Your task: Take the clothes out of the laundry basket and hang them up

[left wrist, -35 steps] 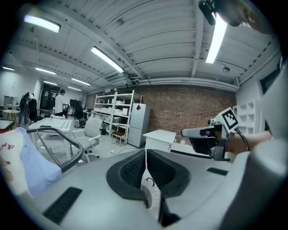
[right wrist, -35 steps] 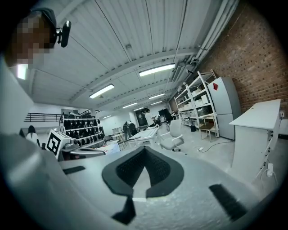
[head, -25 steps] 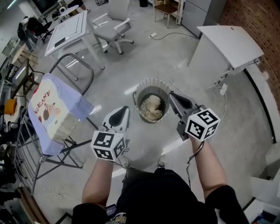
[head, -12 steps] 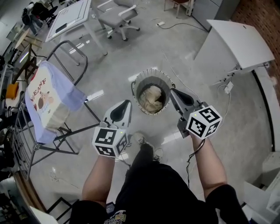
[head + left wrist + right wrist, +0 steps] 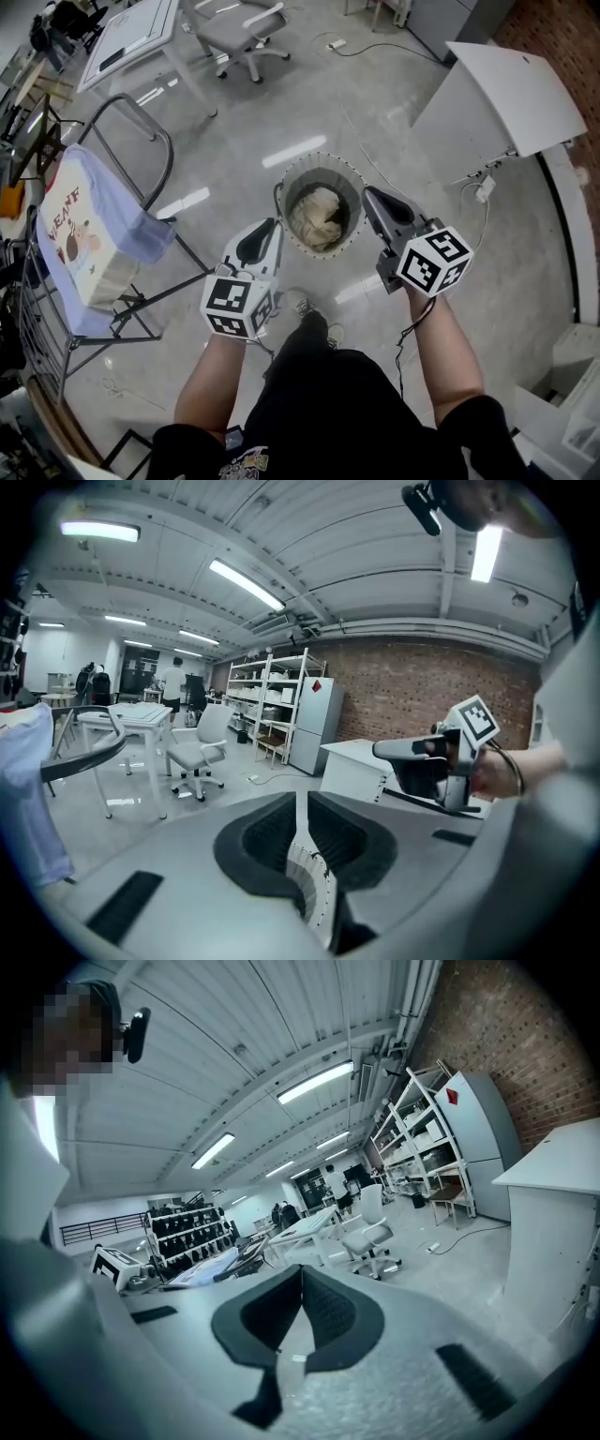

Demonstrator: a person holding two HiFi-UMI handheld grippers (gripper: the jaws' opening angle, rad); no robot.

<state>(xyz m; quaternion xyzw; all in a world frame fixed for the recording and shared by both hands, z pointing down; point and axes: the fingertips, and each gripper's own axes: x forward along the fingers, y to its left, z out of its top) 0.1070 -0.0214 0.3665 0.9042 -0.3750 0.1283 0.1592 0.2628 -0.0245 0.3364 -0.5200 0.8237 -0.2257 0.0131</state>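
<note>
- Left gripper (image 5: 271, 229): jaws pressed together, nothing between them.
- Right gripper (image 5: 369, 194): jaws also pressed together, empty.
- Basket (image 5: 323, 161) stands on the floor ahead of and below both tips, in the gap between the two grippers.
- Clothes (image 5: 314, 211), a pale bundle, lie inside the basket; neither gripper touches them.
- Shirt (image 5: 80, 230), lilac with a print, hangs on the rack (image 5: 150, 117), well to the left of the left gripper.

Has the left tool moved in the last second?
Yes. The left tool has drifted away from the shirt and toward the basket, its tip now almost at the rim.
</note>
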